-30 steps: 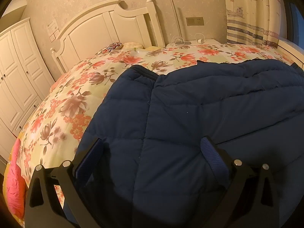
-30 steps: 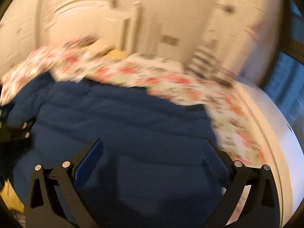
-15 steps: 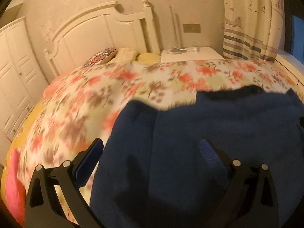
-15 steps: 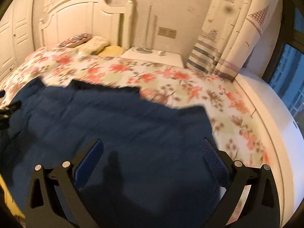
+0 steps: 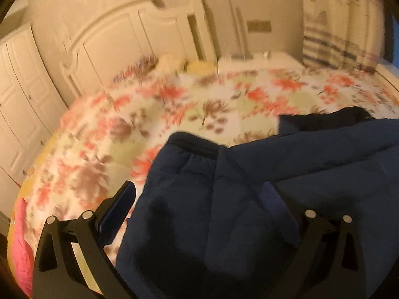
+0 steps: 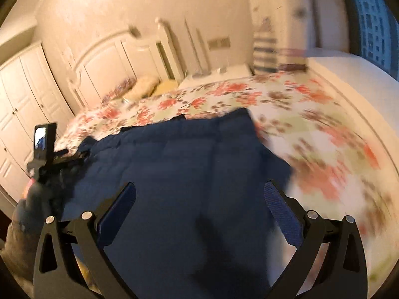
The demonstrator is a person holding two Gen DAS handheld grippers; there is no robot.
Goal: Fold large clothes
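No readable writing, navy quilted jacket (image 5: pixel 249 199) lies crosswise on floral bed (image 5: pixel 149 114), your left gripper (image 5: pixel 199 206) and right gripper (image 6: pixel 199 206) both spread, grasping nothing.

A dark navy quilted coat (image 5: pixel 249 199) is lying spread flat on the floral bedspread (image 5: pixel 149 124), extending ahead of and between the open fingers of both tongs. Its ribbed cuff (image 5: pixel 194 144) is pointing away, ahead of the left tongs.

Legible markings: none found.
No readable text, label or number in either view (both frames are motion-blurred).
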